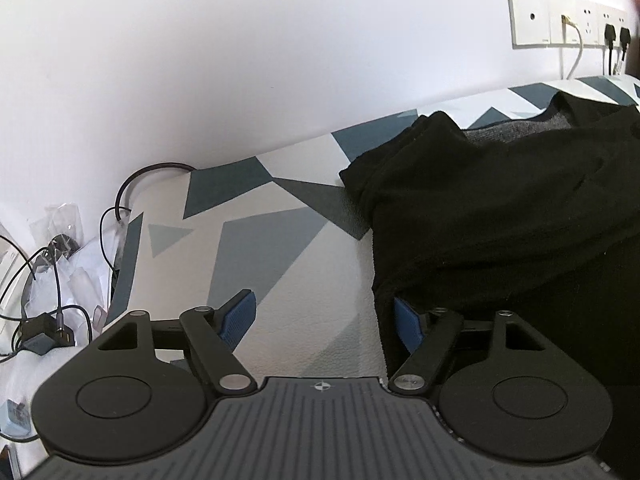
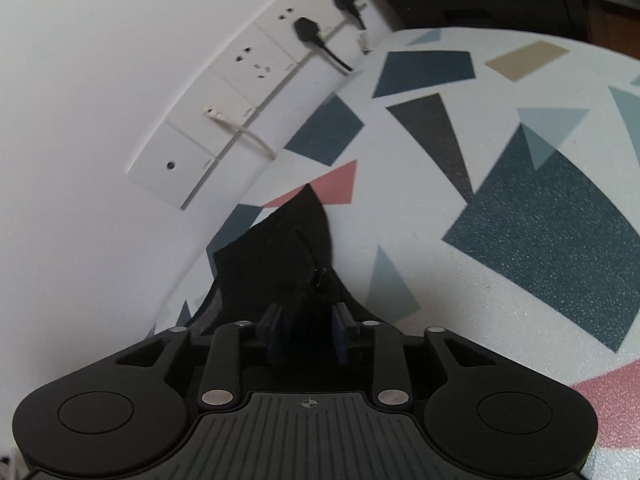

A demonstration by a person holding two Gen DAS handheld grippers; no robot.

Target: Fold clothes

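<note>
The left gripper has its blue-padded fingers spread wide apart, gripping nothing; the left finger sits over the bare patterned table mat, while the right finger is tucked just under the near edge of the black garment, which lies heaped ahead and to the right of the fingers. Beyond the left finger, off the mat's edge, a tangle of cables lies against the white wall. The right gripper is clenched on a fold of the same black garment, the cloth rising ahead from between its fingers. Wall sockets with black plugs stand ahead and to the left.
</note>
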